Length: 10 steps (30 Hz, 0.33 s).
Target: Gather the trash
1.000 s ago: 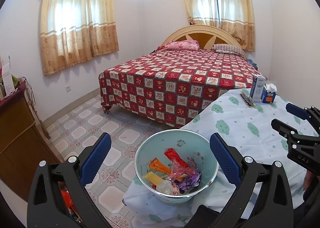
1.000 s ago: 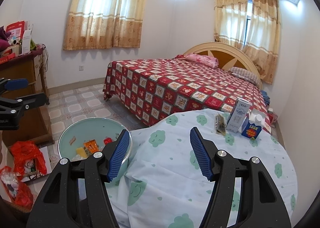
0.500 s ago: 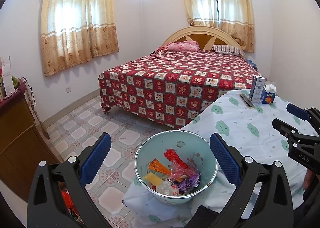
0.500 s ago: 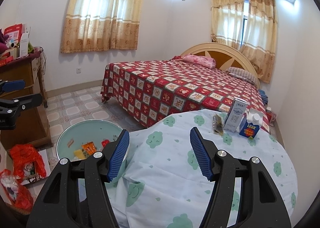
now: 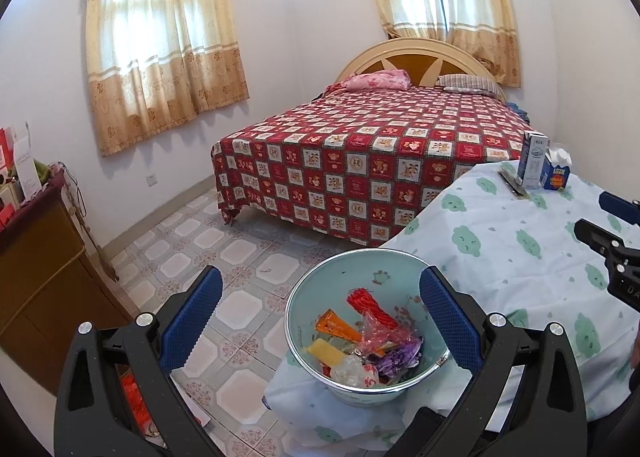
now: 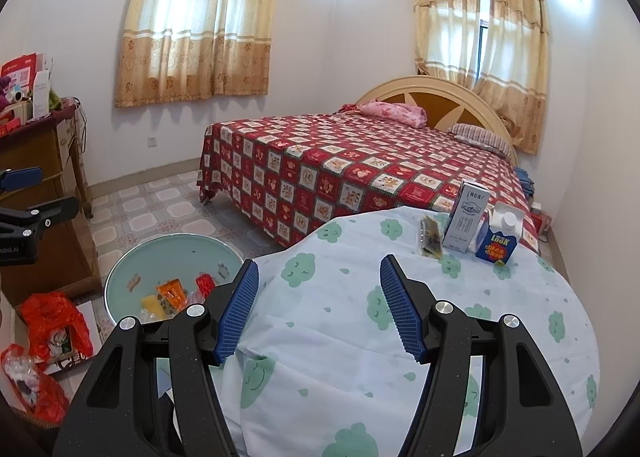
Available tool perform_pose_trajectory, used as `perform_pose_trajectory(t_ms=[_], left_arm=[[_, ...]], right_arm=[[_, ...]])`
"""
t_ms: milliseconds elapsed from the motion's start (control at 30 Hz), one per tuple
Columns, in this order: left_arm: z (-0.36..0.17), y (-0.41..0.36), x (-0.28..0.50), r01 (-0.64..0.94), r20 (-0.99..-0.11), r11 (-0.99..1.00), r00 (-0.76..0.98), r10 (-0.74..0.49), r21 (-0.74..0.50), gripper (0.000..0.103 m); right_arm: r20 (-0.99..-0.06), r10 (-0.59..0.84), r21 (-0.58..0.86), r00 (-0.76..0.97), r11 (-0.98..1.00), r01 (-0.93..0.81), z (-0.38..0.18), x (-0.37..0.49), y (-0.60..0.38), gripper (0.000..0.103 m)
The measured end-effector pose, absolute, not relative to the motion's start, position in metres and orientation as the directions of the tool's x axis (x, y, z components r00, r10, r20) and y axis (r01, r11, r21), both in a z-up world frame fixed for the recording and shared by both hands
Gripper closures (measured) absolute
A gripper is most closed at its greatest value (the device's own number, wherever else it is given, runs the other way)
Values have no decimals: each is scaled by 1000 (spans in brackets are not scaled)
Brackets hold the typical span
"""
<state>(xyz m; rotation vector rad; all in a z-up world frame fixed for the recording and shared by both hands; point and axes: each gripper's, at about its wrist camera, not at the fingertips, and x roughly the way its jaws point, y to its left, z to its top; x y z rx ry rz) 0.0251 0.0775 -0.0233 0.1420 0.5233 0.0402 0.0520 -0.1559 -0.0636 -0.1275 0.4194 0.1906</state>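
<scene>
A pale green basin (image 5: pixel 340 269) at the table's near left edge holds several wrappers (image 5: pixel 368 341); it also shows in the right wrist view (image 6: pixel 132 269). My left gripper (image 5: pixel 320 313) is open and empty, hovering just above the basin. My right gripper (image 6: pixel 318 297) is open and empty above the cloud-print tablecloth (image 6: pixel 360 337). At the table's far side stand a tall white carton (image 6: pixel 466 223) and a small blue carton (image 6: pixel 498 243), with a dark flat wrapper (image 6: pixel 429 237) lying beside them. They also show in the left wrist view: the white carton (image 5: pixel 533 159).
A bed with a red checked cover (image 5: pixel 372 153) stands beyond the table. A wooden cabinet (image 6: pixel 44 197) is at the left. Red plastic bags (image 6: pixel 52 321) lie on the tiled floor (image 5: pixel 200 249) beside the basin.
Both views have shifted slightly; the right gripper has drawn a little back and up. Both grippers stay open and empty.
</scene>
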Motion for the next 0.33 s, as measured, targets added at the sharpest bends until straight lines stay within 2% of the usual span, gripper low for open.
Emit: perform_pose_trajectory(t_ms=[67,200,333], left_arm=[[-22,78,26,8,-506,992,861,57,126,6],[-23,80,28,10,-516,992,855,56,123,6],[-29,82,32,13,-540,994,840,50,113,6]], right_arm=[[-416,153,-73,896,977,-200,-64,54,-162,39],[-435,124,-47,892,986,-160,-65,65,-188,30],[-517,25,-22,855,999,-43,-77,92,-246,28]])
